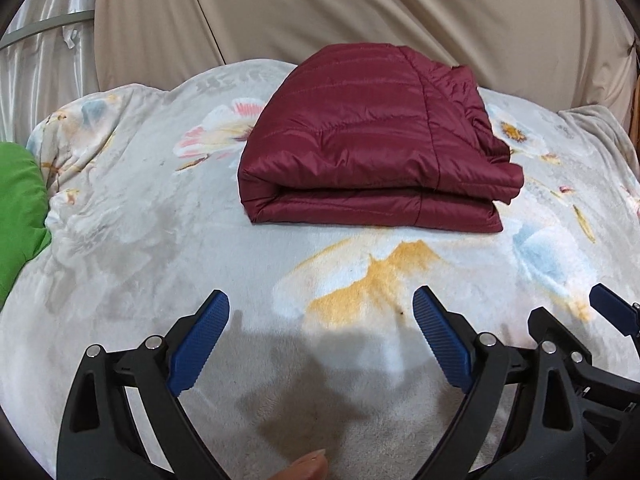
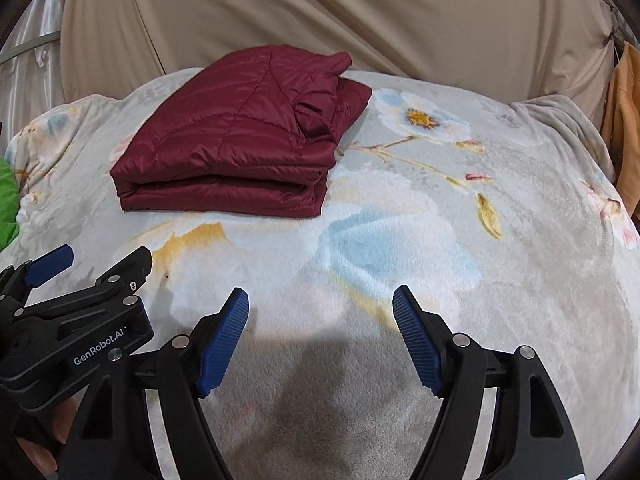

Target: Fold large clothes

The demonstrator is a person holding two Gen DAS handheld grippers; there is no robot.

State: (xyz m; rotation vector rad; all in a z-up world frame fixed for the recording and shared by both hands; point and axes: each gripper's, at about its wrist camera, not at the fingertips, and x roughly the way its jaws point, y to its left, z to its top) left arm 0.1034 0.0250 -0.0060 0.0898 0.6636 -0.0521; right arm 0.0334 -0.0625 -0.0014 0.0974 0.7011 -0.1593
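A dark red quilted jacket (image 1: 368, 140) lies folded into a thick rectangular stack on a floral blanket (image 1: 160, 240), toward the far side. It also shows in the right wrist view (image 2: 236, 140), up and to the left. My left gripper (image 1: 320, 304) is open and empty, hovering over the blanket well in front of the jacket. My right gripper (image 2: 320, 300) is open and empty too, beside the left one and to the jacket's near right. Each gripper shows at the edge of the other's view.
A green cloth (image 1: 20, 208) lies at the blanket's left edge. A beige draped sheet (image 1: 360, 8) hangs behind the bed. An orange cloth (image 2: 624, 120) hangs at the far right. A pale curtain (image 1: 44, 40) hangs at the far left.
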